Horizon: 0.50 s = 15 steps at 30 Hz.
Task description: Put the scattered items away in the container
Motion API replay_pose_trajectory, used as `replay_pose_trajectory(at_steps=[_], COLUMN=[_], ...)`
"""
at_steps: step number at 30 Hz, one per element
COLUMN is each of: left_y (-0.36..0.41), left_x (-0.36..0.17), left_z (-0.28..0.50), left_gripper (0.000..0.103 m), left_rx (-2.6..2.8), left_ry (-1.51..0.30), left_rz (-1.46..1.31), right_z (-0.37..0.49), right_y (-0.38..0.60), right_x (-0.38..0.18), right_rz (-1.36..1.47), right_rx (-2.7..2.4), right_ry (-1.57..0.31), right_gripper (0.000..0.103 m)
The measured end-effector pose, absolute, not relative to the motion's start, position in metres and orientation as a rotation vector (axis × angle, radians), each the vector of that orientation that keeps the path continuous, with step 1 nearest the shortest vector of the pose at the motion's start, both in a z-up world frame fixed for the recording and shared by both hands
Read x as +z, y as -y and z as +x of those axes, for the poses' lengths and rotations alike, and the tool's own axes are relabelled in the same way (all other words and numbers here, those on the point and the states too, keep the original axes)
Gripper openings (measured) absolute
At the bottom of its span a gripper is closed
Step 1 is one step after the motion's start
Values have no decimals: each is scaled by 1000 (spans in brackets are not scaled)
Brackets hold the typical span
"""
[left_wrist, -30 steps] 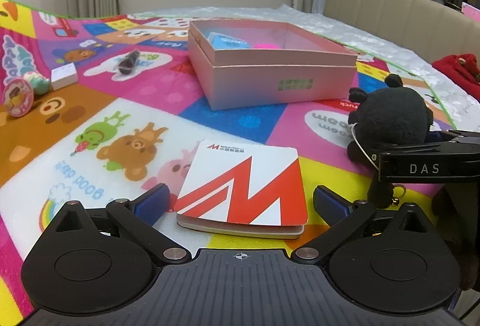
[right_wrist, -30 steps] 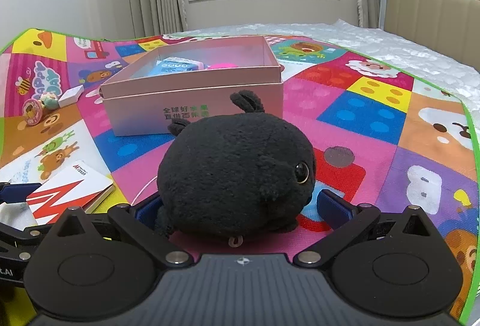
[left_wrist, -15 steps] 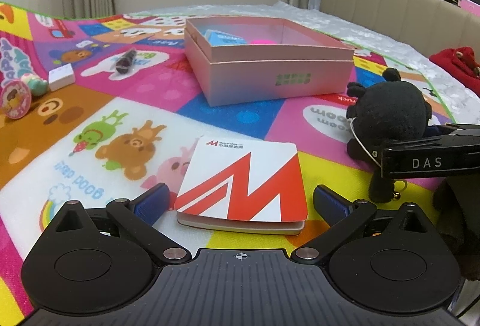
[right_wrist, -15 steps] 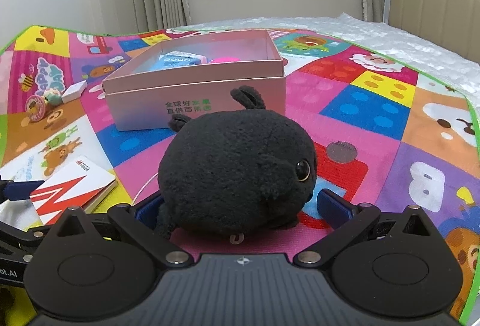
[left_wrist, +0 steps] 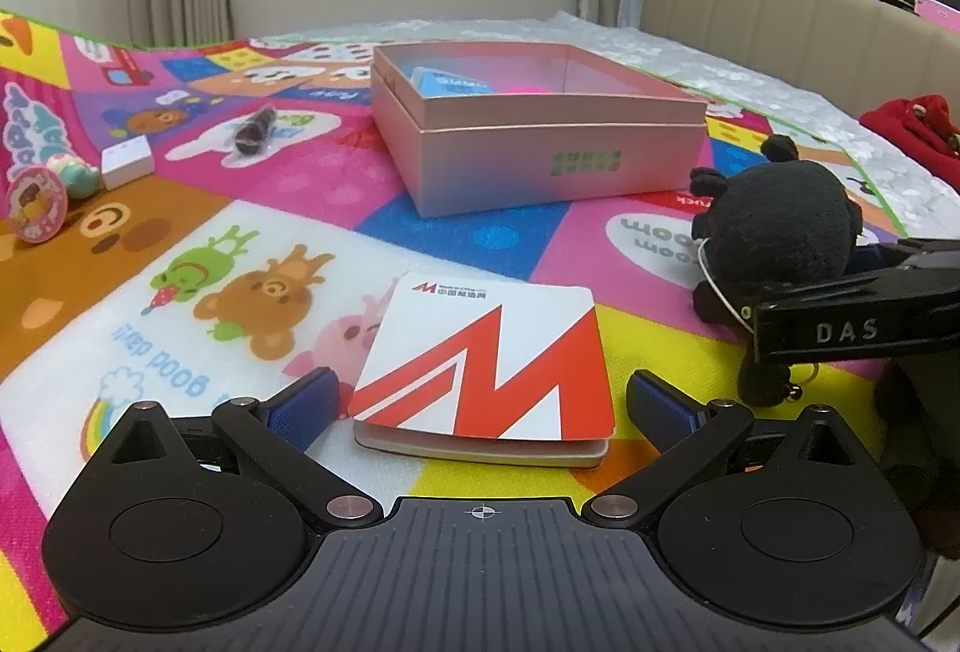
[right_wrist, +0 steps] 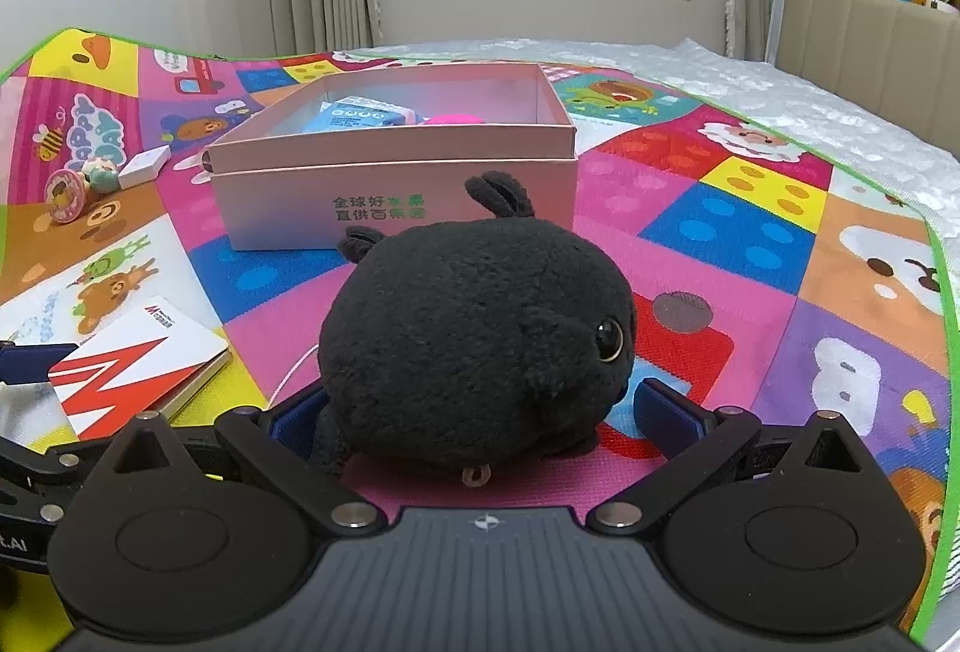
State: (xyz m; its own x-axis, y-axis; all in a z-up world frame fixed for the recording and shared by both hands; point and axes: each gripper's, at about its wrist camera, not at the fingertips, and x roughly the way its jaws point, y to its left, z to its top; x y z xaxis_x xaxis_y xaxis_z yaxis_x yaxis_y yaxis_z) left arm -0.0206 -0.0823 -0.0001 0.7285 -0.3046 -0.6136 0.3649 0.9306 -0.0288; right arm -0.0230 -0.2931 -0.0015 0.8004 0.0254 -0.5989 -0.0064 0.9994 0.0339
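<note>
A white and red notepad (left_wrist: 486,370) lies on the play mat between the open fingers of my left gripper (left_wrist: 483,406); the pads do not touch it. It also shows in the right wrist view (right_wrist: 135,370). A black plush toy (right_wrist: 474,340) sits between the fingers of my right gripper (right_wrist: 480,412), which stand open close to its sides. The plush shows in the left wrist view (left_wrist: 780,232). The open pink box (left_wrist: 534,135) stands further back, holding a blue packet (left_wrist: 450,83) and something pink; it also shows in the right wrist view (right_wrist: 396,172).
On the mat at the far left lie a round pink toy (left_wrist: 33,205), a small white block (left_wrist: 127,161) and a dark wrapped item (left_wrist: 255,131). A red cloth (left_wrist: 912,126) lies at the right. A beige headboard (left_wrist: 780,21) with plush toys stands behind.
Both grippers have lifted and drawn back slightly, so the box sits lower in the frames. Neither has closed; notepad and plush have not moved.
</note>
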Motion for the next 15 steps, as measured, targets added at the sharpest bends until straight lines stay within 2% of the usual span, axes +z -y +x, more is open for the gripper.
replay_pose_trajectory(at_steps=[5, 10, 15], left_y=[82, 81, 80], left_x=[-1, -1, -1], left_z=[-23, -23, -24], left_gripper=[103, 103, 103], left_rx=[-367, -371, -369], left_ry=[-643, -639, -632], left_rz=[94, 85, 86], right_z=[-41, -60, -48], right_y=[291, 274, 269], right_x=[13, 25, 30], right_rz=[14, -174, -172], right_rx=[61, -22, -16], right_ry=[-619, -480, -476], right_gripper=[103, 103, 103])
